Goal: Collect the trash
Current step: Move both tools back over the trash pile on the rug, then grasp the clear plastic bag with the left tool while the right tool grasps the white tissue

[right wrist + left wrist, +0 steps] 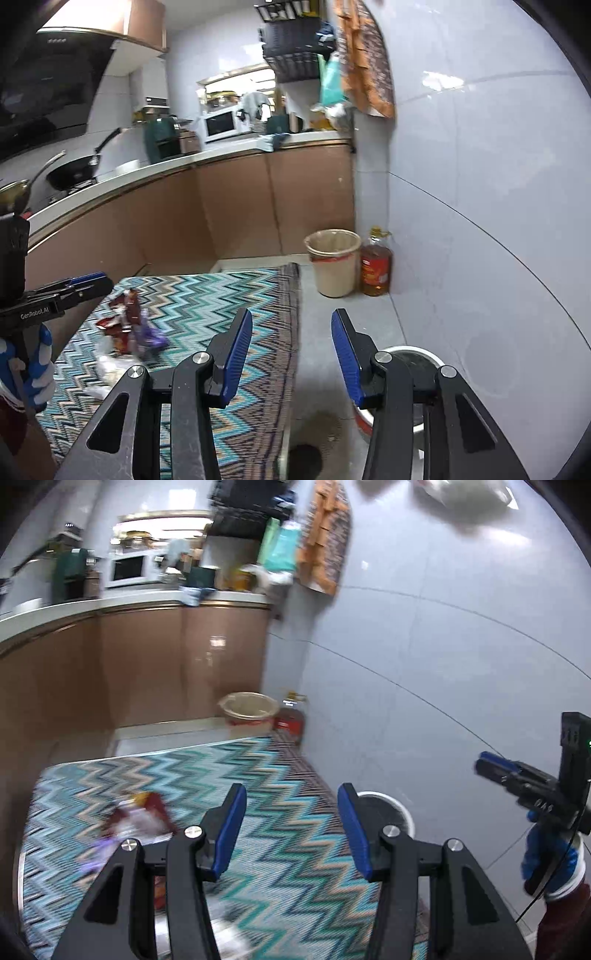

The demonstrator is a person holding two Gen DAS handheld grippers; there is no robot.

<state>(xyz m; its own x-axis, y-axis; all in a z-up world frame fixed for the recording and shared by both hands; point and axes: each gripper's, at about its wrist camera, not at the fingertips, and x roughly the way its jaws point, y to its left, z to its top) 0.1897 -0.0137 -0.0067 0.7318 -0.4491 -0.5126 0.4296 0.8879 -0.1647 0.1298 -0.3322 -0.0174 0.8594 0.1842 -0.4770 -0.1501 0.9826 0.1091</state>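
Both tongs, right [291, 350] and "GenRobot.AI"-marked left [291, 827], gape released above wrappers [129, 325].

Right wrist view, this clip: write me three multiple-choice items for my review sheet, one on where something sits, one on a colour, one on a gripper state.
1. Where do the snack wrappers lie?
A. on the zigzag rug
B. on the counter
C. inside the beige bin

2. What colour are the pads on the gripper fingers?
A. red
B. blue
C. yellow

3. How does the right gripper stand?
A. shut on a wrapper
B. shut on nothing
C. open and holding nothing

Answers:
1. A: the wrappers rest on the zigzag rug, away from the beige bin by the wall.
2. B: both fingers carry blue pads.
3. C: a wide gap shows between the fingers, with only floor and rug beyond it.
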